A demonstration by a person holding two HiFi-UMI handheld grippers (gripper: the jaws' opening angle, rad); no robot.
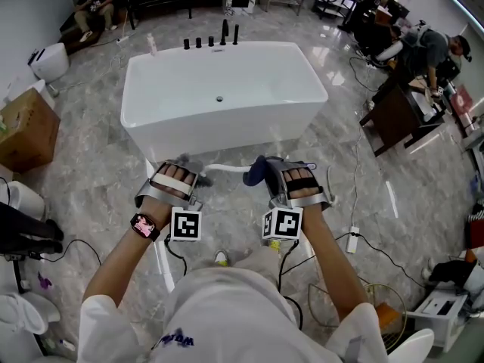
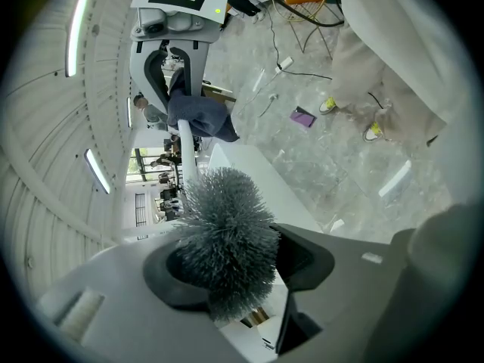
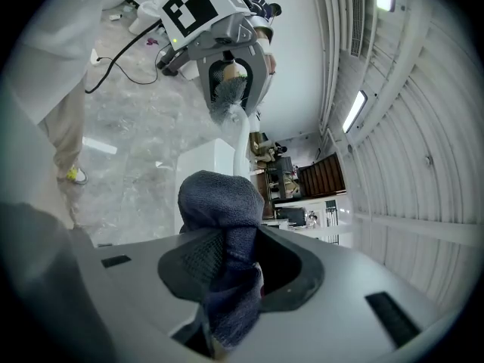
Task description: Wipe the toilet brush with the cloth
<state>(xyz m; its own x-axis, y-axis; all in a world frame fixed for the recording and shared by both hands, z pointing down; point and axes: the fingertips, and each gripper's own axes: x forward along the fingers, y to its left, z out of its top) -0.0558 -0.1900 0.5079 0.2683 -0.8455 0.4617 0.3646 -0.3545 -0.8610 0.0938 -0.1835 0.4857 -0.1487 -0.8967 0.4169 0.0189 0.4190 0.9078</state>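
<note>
Head view shows the toilet brush held level in front of the person, above the floor just short of the white bathtub. Its long axis runs straight across from one hand to the other. The left gripper is clamped on the grey bristle head, so the white handle points away from it toward the right gripper. The right gripper's jaws are closed on a bunched dark blue cloth. The cloth sits over the far end of the handle, opposite the bristles, and looks to be touching it. The two grippers face each other along the handle, with the bare white stretch between them. The wipe therefore turns on that line. The cloth hand is the one on the surface to be cleaned, and it probably needs to slide along the handle toward the bristles while the left hand keeps the brush steady. Drifting off the axis could let the cloth slip off the thin handle.
</note>
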